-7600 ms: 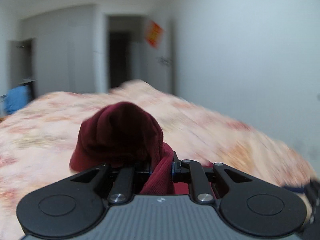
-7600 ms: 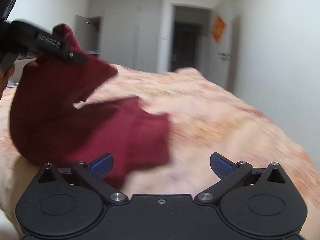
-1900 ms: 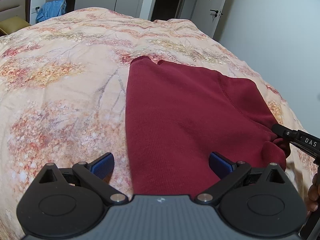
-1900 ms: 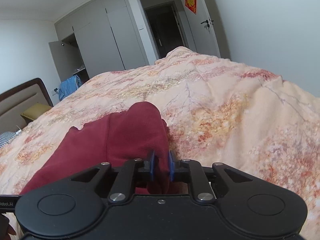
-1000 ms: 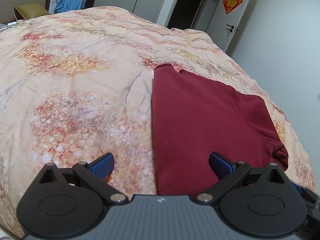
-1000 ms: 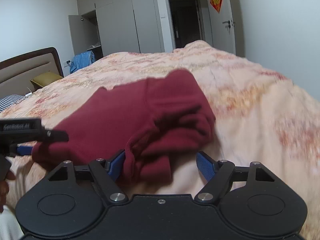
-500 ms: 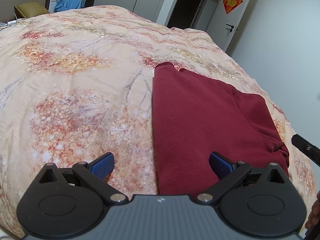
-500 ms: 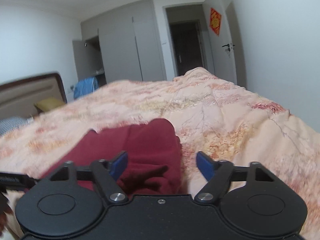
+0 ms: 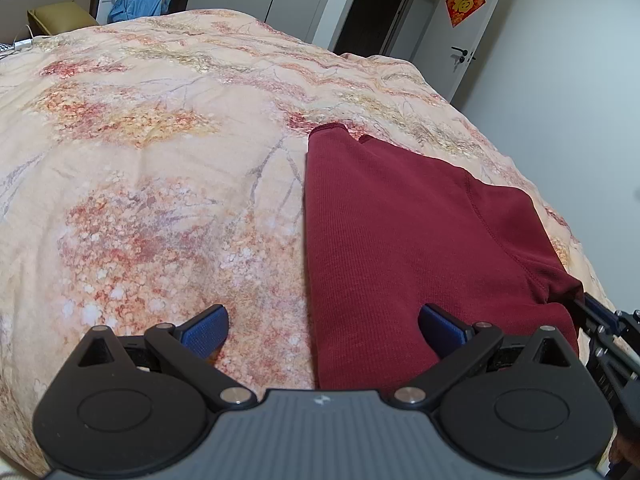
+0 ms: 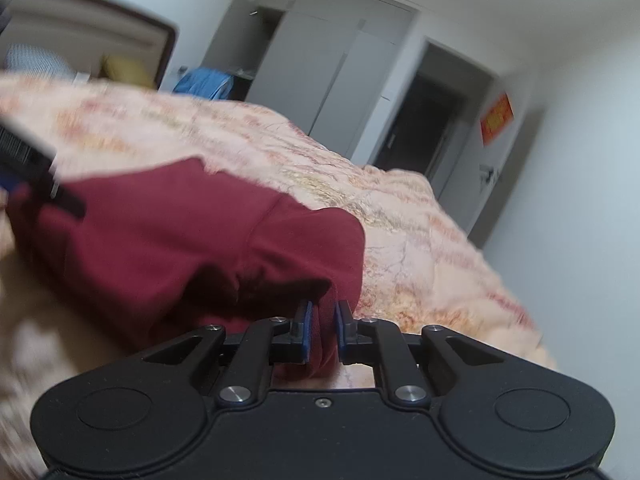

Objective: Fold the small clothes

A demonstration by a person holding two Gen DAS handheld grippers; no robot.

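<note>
- Right wrist view: my right gripper (image 10: 321, 330) has just been closing, and its blue pads (image 10: 305, 330) now pinch a bunched fold of the dark red garment (image 10: 168, 240).
- My left gripper (image 9: 322, 326) hangs released, jaws spread wide over the garment's near edge, gripping nothing.
- The garment (image 9: 400, 232) lies on the bed (image 9: 160, 160), towards its right edge and the near end, mostly flat.
- I judge the folding partly done: the left side looks straight and tidy, like a folded edge, while the near right corner is rumpled and lifted in my grip. That corner, probably a sleeve, is left to fold over, then further folds.
- The cloth is a fine ribbed knit with a stitched seam, soft and limp. The bed cover is peach with a reddish blossom print, faintly wrinkled.
</note>
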